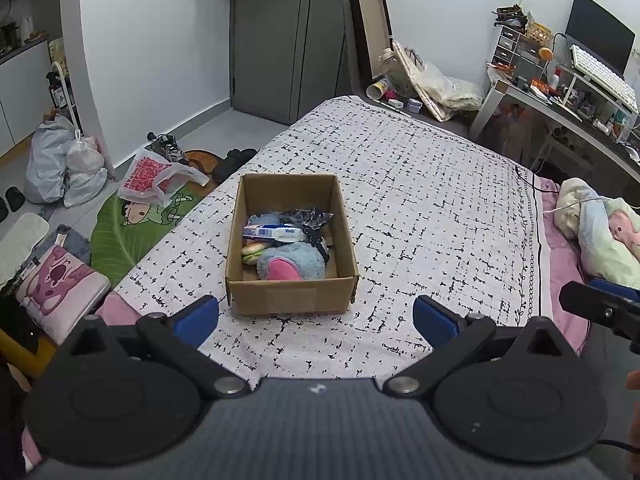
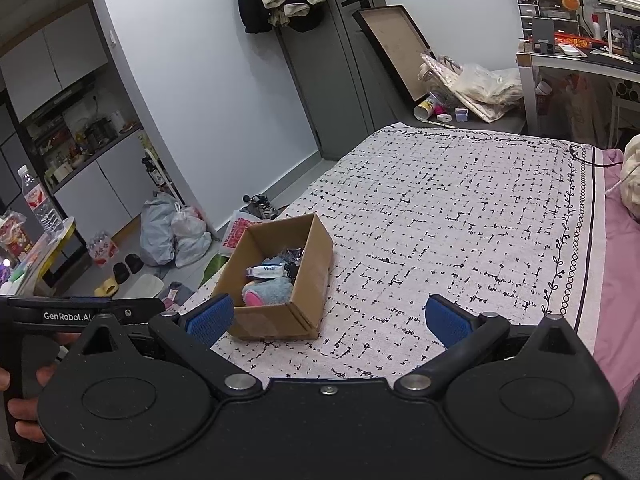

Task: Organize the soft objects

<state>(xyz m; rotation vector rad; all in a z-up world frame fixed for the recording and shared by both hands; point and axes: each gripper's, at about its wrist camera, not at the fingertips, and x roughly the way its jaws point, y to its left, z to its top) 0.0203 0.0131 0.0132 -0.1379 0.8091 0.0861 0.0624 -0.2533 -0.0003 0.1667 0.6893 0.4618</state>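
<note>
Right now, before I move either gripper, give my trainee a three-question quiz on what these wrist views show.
1. True or false: the cardboard box on the patterned bedspread is empty.
2. Multiple choice: the left gripper and right gripper are: A) both open, holding nothing; B) both shut on toys; C) one open, one shut.
3. Fill in: the blue plush toy with a pink patch lies at the box's ____ end, toward the grippers.

Key
1. False: it holds the plush, a tissue packet and other items.
2. A
3. near
</note>
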